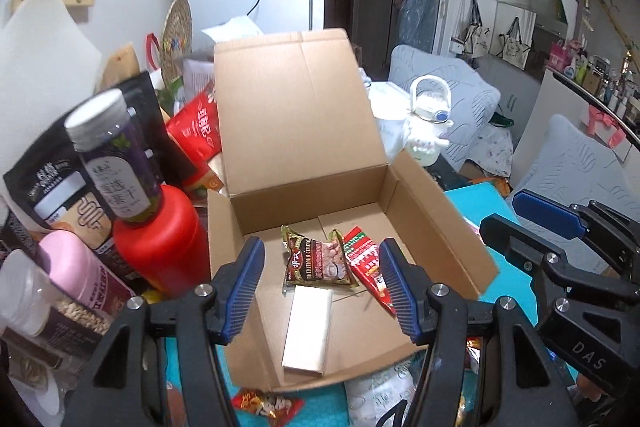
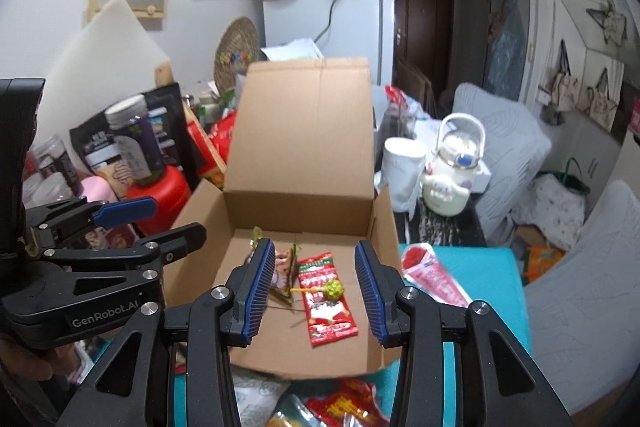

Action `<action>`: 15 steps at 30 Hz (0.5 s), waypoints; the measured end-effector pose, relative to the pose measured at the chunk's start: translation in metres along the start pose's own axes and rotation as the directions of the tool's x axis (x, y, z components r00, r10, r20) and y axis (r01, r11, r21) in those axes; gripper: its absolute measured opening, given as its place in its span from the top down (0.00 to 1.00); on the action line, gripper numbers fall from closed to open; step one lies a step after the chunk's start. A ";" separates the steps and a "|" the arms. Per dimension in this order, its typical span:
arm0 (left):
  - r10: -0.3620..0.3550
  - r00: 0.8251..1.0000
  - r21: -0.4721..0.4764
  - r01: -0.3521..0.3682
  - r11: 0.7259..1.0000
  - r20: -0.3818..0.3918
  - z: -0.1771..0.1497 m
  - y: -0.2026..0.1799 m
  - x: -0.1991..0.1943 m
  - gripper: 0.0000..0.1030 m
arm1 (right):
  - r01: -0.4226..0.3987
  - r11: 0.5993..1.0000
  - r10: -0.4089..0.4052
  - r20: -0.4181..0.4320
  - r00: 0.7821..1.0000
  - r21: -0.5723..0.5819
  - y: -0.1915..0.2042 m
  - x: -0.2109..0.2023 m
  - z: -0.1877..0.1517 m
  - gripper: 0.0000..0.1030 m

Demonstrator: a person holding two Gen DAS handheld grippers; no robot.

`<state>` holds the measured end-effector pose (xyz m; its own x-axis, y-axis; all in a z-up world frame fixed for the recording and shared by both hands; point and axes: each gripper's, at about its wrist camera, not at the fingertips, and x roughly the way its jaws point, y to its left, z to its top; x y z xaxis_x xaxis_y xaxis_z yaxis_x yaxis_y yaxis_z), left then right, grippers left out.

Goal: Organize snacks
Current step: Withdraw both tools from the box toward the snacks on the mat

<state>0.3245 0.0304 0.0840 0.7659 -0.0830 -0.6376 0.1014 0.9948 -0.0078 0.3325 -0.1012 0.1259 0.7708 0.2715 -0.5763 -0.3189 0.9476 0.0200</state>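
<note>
An open cardboard box (image 1: 436, 227) stands on the teal table with its lid upright. On its floor lie a brown cereal packet (image 1: 320, 259), a red packet (image 1: 364, 259) and a silvery flat bar (image 1: 308, 331). My left gripper (image 1: 322, 291) hovers above the box's near side, open, with nothing between its fingers. In the right wrist view a green lollipop (image 2: 332, 289) rests on the red packet (image 2: 328, 307), beside the brown packet (image 2: 282, 267). My right gripper (image 2: 314, 291) hangs over the box (image 2: 304, 155), open and empty. Each gripper shows in the other's view, the right one (image 1: 516, 215) and the left one (image 2: 168, 221).
Loose snack wrappers (image 1: 268, 403) (image 2: 348, 403) lie on the teal table (image 1: 472, 199) before the box, and a pink-red packet (image 2: 432, 275) to its right. A red bottle (image 1: 160, 247), a purple-labelled jar (image 1: 112, 155) and bags crowd the left. A white character bottle (image 1: 430, 123) stands behind right.
</note>
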 end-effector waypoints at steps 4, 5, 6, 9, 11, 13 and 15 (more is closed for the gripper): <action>0.001 1.000 0.015 -0.001 1.000 0.026 -0.006 -0.006 -0.021 0.43 | 0.004 1.000 -0.004 0.026 1.000 -0.001 0.004 -0.023 -0.005 0.60; -0.003 0.999 0.018 0.002 1.000 0.033 -0.008 -0.008 -0.027 0.43 | 0.003 1.000 -0.003 0.031 1.000 0.000 0.004 -0.027 -0.007 0.60; -0.008 0.999 0.020 0.007 1.000 0.042 -0.010 -0.010 -0.034 0.43 | 0.005 1.000 -0.005 0.040 0.999 0.001 0.004 -0.035 -0.009 0.60; -0.020 0.998 0.028 0.018 0.999 0.059 -0.016 -0.015 -0.051 0.43 | 0.016 1.000 -0.016 0.062 0.998 -0.001 0.006 -0.053 -0.015 0.60; -0.024 0.997 0.035 0.022 0.999 0.072 -0.022 -0.019 -0.063 0.43 | 0.022 1.000 -0.022 0.073 0.997 -0.002 0.007 -0.064 -0.020 0.60; -0.028 0.996 0.043 0.025 0.999 0.087 -0.027 -0.023 -0.075 0.43 | 0.028 1.000 -0.028 0.086 0.996 -0.001 0.008 -0.076 -0.025 0.60; -0.032 0.995 0.050 0.028 0.998 0.098 -0.033 -0.026 -0.086 0.43 | 0.032 0.999 -0.032 0.097 0.995 0.001 0.009 -0.088 -0.031 0.60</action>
<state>0.2353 0.0140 0.1131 0.8207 -0.1205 -0.5585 0.1540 0.9880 0.0130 0.2443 -0.1219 0.1516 0.8307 0.2560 -0.4943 -0.2931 0.9561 0.0026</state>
